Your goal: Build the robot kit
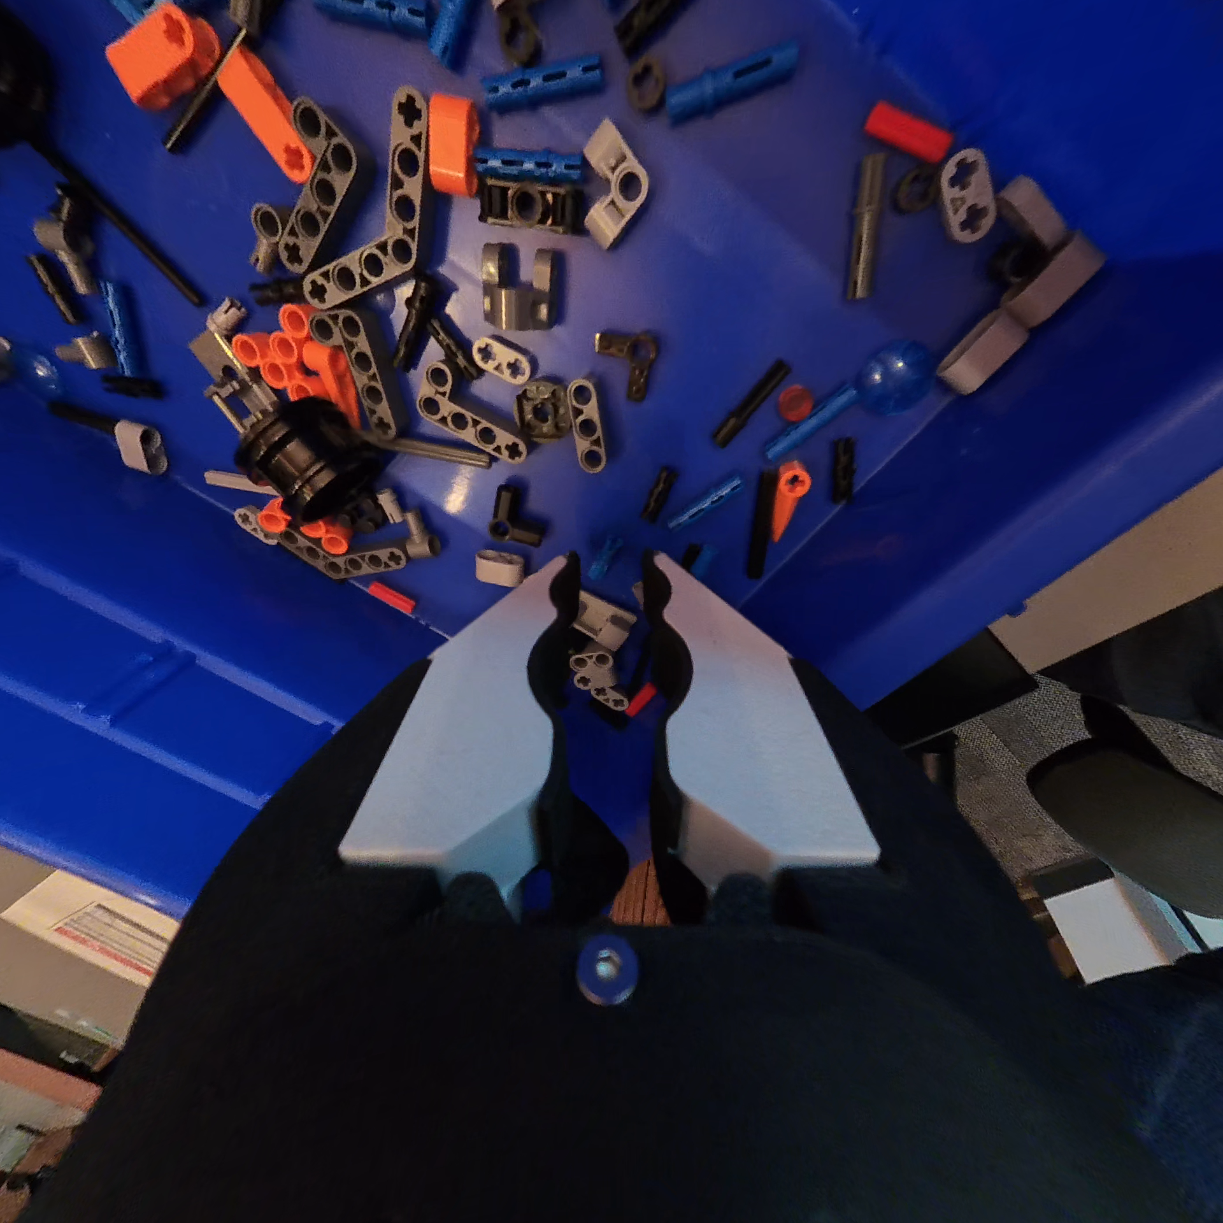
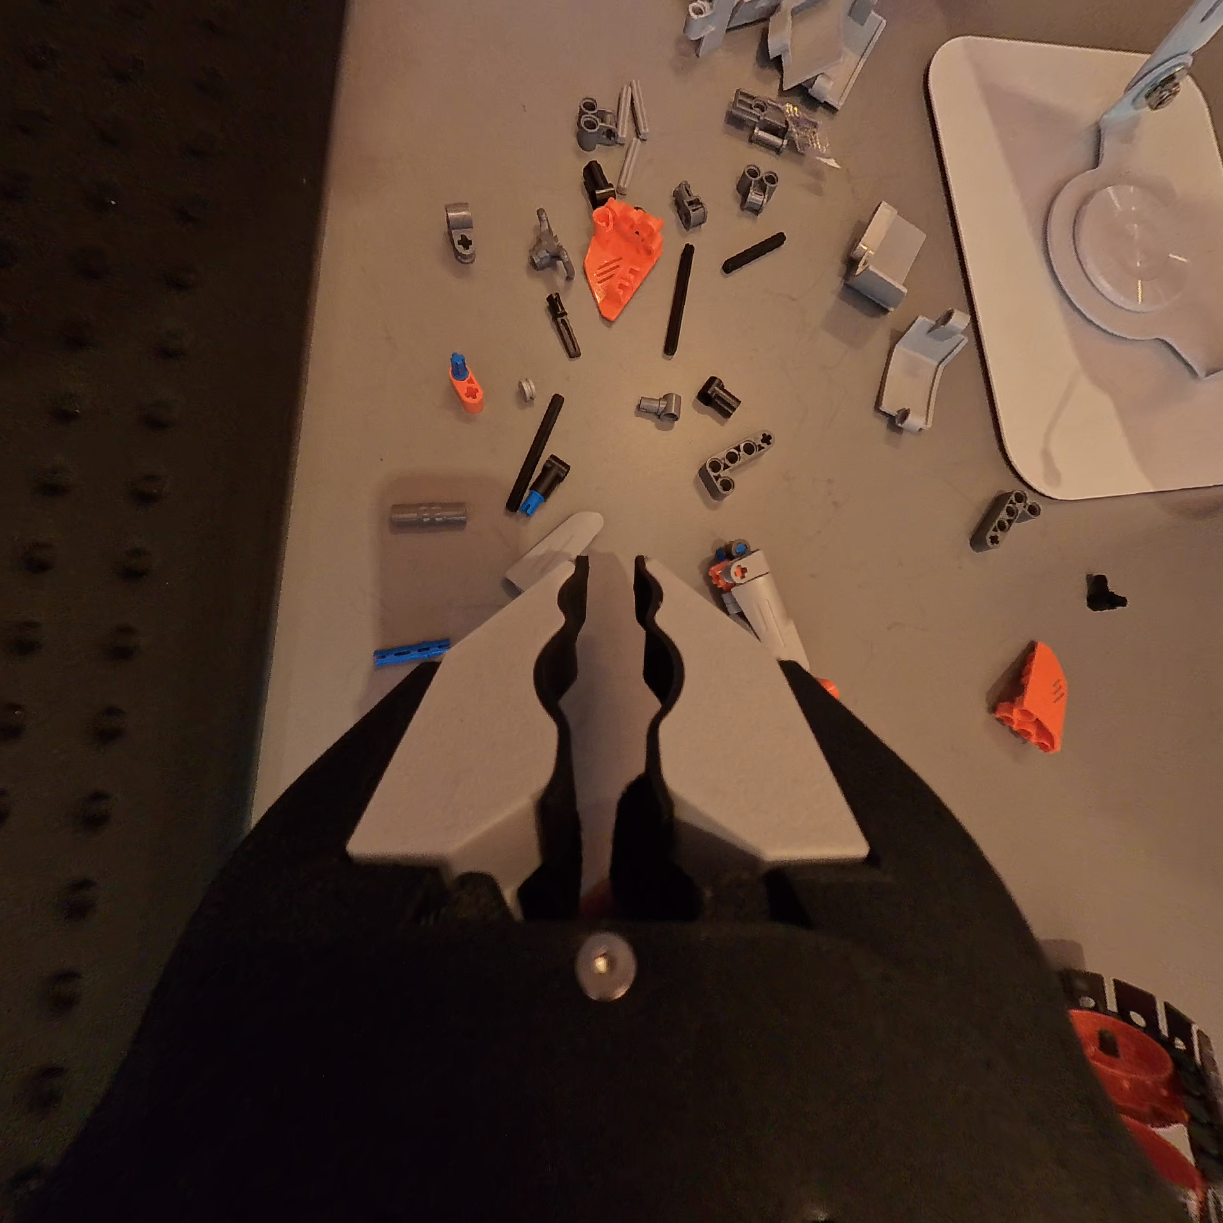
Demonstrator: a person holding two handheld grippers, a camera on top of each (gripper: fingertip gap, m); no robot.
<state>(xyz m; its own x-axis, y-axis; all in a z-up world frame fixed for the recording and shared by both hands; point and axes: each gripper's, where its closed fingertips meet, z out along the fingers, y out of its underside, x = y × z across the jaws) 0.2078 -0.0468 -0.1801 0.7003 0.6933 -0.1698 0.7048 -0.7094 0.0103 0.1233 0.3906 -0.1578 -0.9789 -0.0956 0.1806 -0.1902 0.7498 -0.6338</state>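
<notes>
My left gripper (image 1: 612, 570) hangs over a blue plastic bin (image 1: 198, 662) filled with small building-toy pieces. Its jaws stand a little apart and hold nothing. Through the gap I see a light grey connector (image 1: 605, 622) and a small grey beam (image 1: 599, 675) lying on the bin floor. A black wheel hub (image 1: 308, 456) sits to the left among orange and grey beams. My right gripper (image 2: 610, 570) is above a grey table (image 2: 860, 662), its jaws slightly apart and empty. It is nearest a light grey panel piece (image 2: 559, 546) and a grey-and-orange assembly (image 2: 754, 595).
The table holds scattered parts: an orange panel (image 2: 622, 258), black axles (image 2: 678, 298), a grey angled beam (image 2: 734, 460) and an orange wedge (image 2: 1032, 695). A white tray (image 2: 1006, 265) with a light grey stand is at the right. A dark perforated surface (image 2: 132, 463) runs along the left. My right fingertips sit around 45 centimeters from my left ones. My left gripper is the nearer one to the black wheel hub (image 1: 308, 456): about 7 centimeters, against 45 centimeters.
</notes>
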